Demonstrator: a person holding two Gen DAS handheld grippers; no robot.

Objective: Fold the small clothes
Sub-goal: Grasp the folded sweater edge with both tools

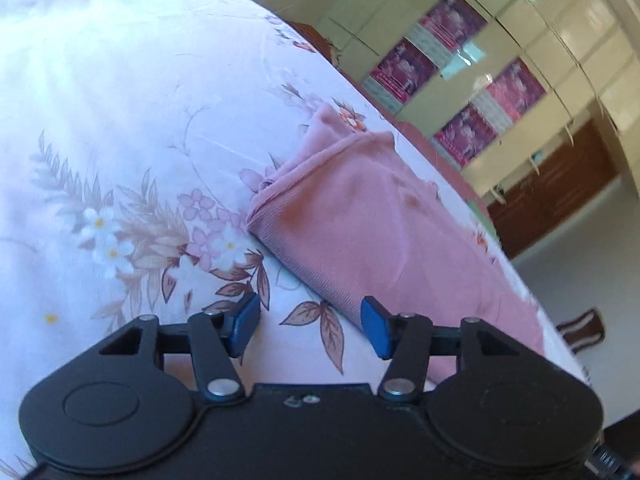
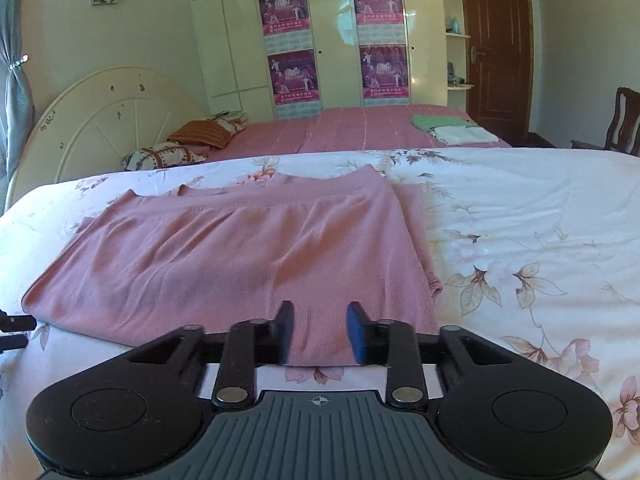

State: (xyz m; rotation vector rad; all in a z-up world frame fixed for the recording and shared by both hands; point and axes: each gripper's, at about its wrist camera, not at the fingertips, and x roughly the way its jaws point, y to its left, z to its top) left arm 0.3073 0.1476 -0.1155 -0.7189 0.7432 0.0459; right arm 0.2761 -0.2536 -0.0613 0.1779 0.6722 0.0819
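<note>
A pink ribbed garment (image 2: 224, 252) lies partly folded on a white floral bedspread (image 2: 540, 220). My right gripper (image 2: 320, 332) is open at the garment's near edge, with the cloth showing between its blue pads, not clamped. In the tilted left wrist view the garment (image 1: 360, 220) lies ahead and to the right. My left gripper (image 1: 310, 326) is open and empty just above the bedspread (image 1: 120, 120); its right pad (image 1: 374, 330) is at the garment's edge.
Behind is a pink bed sheet (image 2: 360, 128) with a green cloth (image 2: 436, 121) and a white folded cloth (image 2: 466, 135). Pillows (image 2: 168, 152) lie by a cream headboard (image 2: 100, 120). A wardrobe with posters (image 2: 336, 36), a brown door (image 2: 496, 44) and a chair (image 2: 620, 120) stand beyond.
</note>
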